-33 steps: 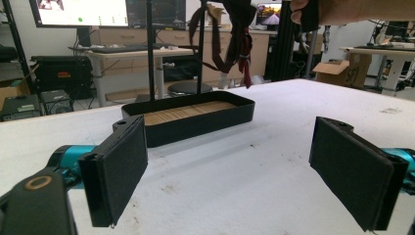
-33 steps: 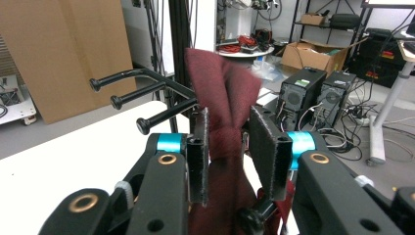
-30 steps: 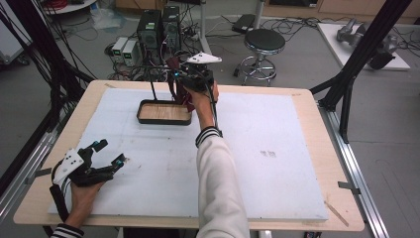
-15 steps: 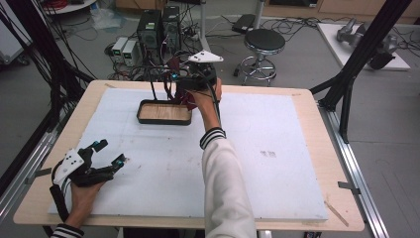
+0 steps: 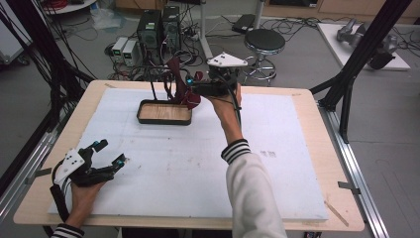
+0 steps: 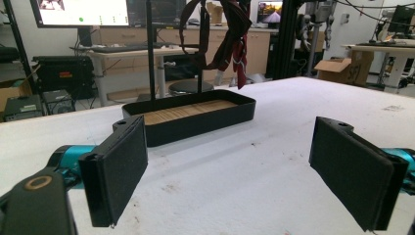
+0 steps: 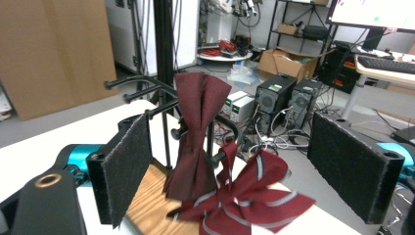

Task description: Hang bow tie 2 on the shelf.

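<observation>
Bow ties (image 7: 200, 142) in maroon hang on our black rack (image 5: 159, 89) above the wooden tray (image 5: 165, 113), just ahead of our right gripper (image 5: 194, 88), whose jaws have just been opening (nothing pinched between them), while our left gripper (image 5: 113, 153) rests spread near the table's (image 5: 297, 124) front corner.

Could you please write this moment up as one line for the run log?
right gripper: jaws just opened, nothing between the pads | bow ties: hanging on black stand | left gripper: open, resting near table edge
</observation>
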A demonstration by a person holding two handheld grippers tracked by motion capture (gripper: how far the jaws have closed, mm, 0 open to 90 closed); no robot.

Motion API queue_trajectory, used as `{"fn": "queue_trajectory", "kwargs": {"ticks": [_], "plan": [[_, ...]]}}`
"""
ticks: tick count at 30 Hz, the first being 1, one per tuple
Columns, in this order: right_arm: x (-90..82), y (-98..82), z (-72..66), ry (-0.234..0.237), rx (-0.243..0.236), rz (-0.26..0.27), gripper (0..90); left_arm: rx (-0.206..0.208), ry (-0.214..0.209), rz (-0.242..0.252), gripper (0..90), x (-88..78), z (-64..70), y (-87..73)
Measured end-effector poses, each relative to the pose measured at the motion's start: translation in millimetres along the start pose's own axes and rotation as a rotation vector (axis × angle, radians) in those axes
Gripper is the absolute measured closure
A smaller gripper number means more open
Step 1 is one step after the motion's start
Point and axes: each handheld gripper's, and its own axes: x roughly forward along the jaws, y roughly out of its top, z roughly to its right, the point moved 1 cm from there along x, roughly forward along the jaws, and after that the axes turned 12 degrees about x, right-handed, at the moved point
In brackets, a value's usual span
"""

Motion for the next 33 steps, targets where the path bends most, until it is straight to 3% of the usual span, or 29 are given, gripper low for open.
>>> {"fn": "queue_trajectory", "kwargs": {"ticks": [2,5,7,9,16,22,33], "plan": [[-12.4,-2.1,3.2,0.005,-0.004,-0.022,15.6,0.0,-0.001,-0.002,14.7,0.0,-0.2,0.0],[-35.5,-6.8,6.2,0.001,-0.008,0.012,15.7,0.0,-0.001,-0.009,14.8,0.0,-0.1,0.1],[-50.0,-10.0,9.7,0.003,-0.008,-0.002,15.7,-0.001,0.0,-0.007,14.7,0.2,-0.1,0.1],[-66.3,-15.0,12.2,-0.005,-0.003,0.037,15.8,0.001,0.0,-0.006,14.7,0.1,0.0,0.1],[-114.7,-38.1,20.0,-0.031,0.011,0.075,15.8,0.007,0.004,-0.002,14.7,-0.2,0.5,0.0],[-146.3,-65.2,23.2,-0.051,0.002,0.091,15.7,0.0,0.0,0.001,14.6,-0.6,-0.3,-0.1],[-185.9,-124.6,29.5,-0.08,0.011,0.129,15.7,0.001,-0.003,0.003,14.6,-0.8,-0.2,-0.1]]}}
